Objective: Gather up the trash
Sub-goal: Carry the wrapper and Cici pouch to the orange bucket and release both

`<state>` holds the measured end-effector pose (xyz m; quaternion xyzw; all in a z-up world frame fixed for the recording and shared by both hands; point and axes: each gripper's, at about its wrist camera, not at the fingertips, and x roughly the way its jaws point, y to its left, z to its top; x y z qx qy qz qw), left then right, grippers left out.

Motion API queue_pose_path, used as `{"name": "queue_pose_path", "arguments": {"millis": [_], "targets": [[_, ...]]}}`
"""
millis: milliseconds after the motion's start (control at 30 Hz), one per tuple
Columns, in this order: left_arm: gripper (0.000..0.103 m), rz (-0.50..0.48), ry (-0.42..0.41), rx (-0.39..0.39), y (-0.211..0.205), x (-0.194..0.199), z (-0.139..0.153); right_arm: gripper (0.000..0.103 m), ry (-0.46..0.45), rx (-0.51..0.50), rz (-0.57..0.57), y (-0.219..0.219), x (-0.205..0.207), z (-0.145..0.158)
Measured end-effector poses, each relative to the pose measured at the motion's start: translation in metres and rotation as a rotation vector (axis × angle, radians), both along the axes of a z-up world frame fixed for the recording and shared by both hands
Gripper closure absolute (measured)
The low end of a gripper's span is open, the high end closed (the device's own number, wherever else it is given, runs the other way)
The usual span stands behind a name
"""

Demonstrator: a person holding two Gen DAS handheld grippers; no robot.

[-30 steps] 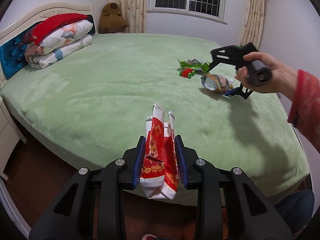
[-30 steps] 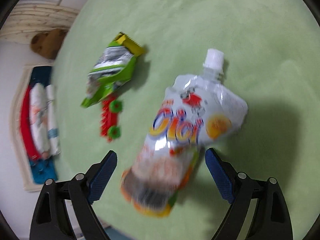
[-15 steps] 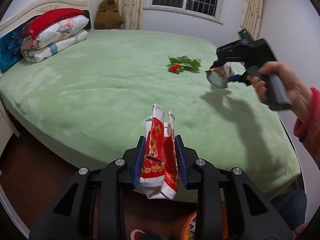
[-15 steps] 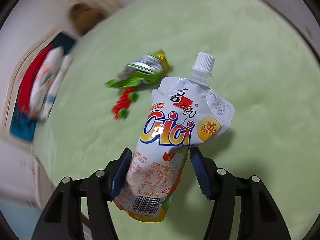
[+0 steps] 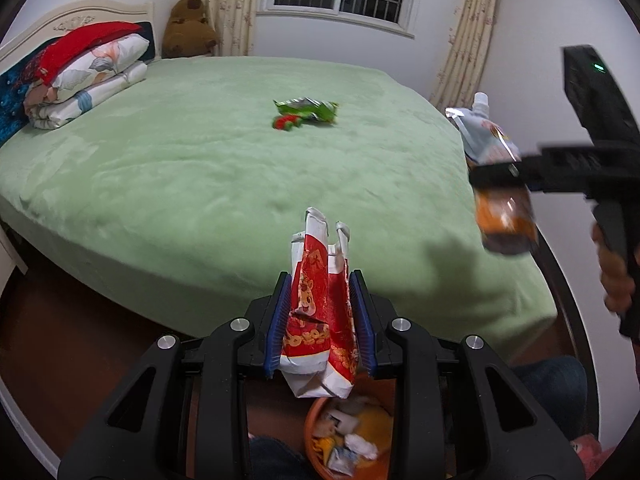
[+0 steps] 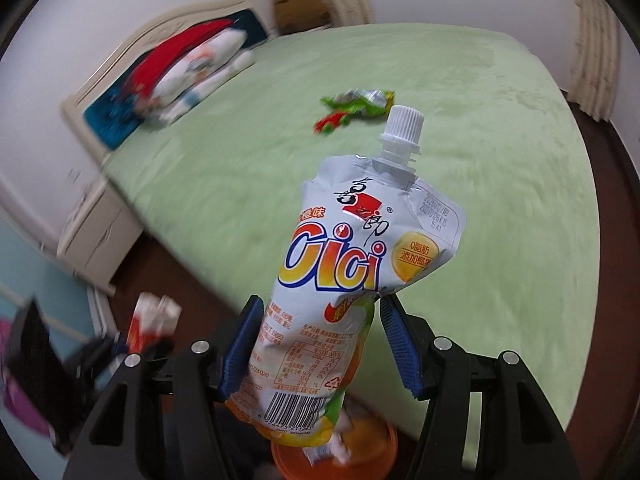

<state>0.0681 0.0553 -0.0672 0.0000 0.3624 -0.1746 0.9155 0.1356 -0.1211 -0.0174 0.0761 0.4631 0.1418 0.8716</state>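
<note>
My left gripper [image 5: 320, 276] is shut on a crumpled red-and-white wrapper [image 5: 316, 320], held off the near edge of the green bed [image 5: 200, 184]. Below it stands an orange bin [image 5: 310, 424] with several scraps inside. My right gripper [image 6: 320, 300] is shut on a white Cici drink pouch [image 6: 352, 248], cap up, above the same bin [image 6: 372, 436]. In the left wrist view the pouch [image 5: 490, 144] hangs at the right in a hand [image 5: 616, 276]. A green wrapper [image 5: 312, 108] lies mid-bed beside a small red toy [image 5: 286, 122].
Folded bedding and a red pillow [image 5: 80, 72] are stacked by the headboard, with a brown plush toy [image 5: 188, 28] in the corner. A white nightstand [image 6: 92, 236] stands beside the bed. Dark floor runs along the near edge, and a jeans-clad leg [image 5: 552, 384] is at the right.
The right gripper closed on the pouch, lifted it off the bed, rolled it upright and carried it to the near edge. The left gripper drew back, and the bin came into view.
</note>
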Motion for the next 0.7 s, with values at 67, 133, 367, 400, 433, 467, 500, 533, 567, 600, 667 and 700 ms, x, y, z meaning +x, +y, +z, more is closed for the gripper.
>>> {"name": "queue_pose_path", "arguments": {"millis": [67,133,367,400,433,467,500,533,567,600,667,700], "targets": [[0.073,-0.011,0.019,0.004,-0.007,-0.014,-0.006,0.044,0.002,-0.012,0.029,0.003,-0.020,-0.006],[0.073,-0.021,0.049,0.003,-0.013,-0.029,-0.015,0.044,0.008,-0.025,0.060,0.005,-0.046,-0.015],[0.073,-0.020,0.176,-0.007,-0.023,-0.059,-0.055,0.044,0.024,-0.064,0.123,0.006,-0.117,-0.057],[0.073,-0.019,0.199,-0.011,-0.024,-0.062,-0.063,0.044,0.027,-0.064,0.126,0.007,-0.121,-0.062],[0.073,-0.018,0.231,-0.017,-0.024,-0.064,-0.071,0.044,0.030,-0.067,0.132,0.007,-0.125,-0.069],[0.073,-0.015,0.252,-0.018,-0.025,-0.066,-0.078,0.044,0.030,-0.075,0.138,0.008,-0.133,-0.077],[0.073,-0.010,0.273,-0.014,-0.026,-0.068,-0.086,0.044,0.033,-0.078,0.140,0.010,-0.135,-0.083],[0.073,-0.004,0.299,-0.013,-0.027,-0.070,-0.094,0.044,0.038,-0.077,0.144,0.011,-0.140,-0.090],[0.073,-0.001,0.321,-0.016,-0.027,-0.072,-0.101,0.044,0.042,-0.076,0.147,0.012,-0.144,-0.097],[0.073,0.002,0.334,-0.019,-0.028,-0.073,-0.106,0.044,0.041,-0.080,0.147,0.012,-0.149,-0.102],[0.073,0.009,0.369,-0.028,-0.029,-0.075,-0.117,0.044,0.041,-0.089,0.149,0.013,-0.154,-0.112],[0.073,0.012,0.386,-0.032,-0.029,-0.075,-0.122,0.044,0.046,-0.087,0.146,0.013,-0.156,-0.118]]}}
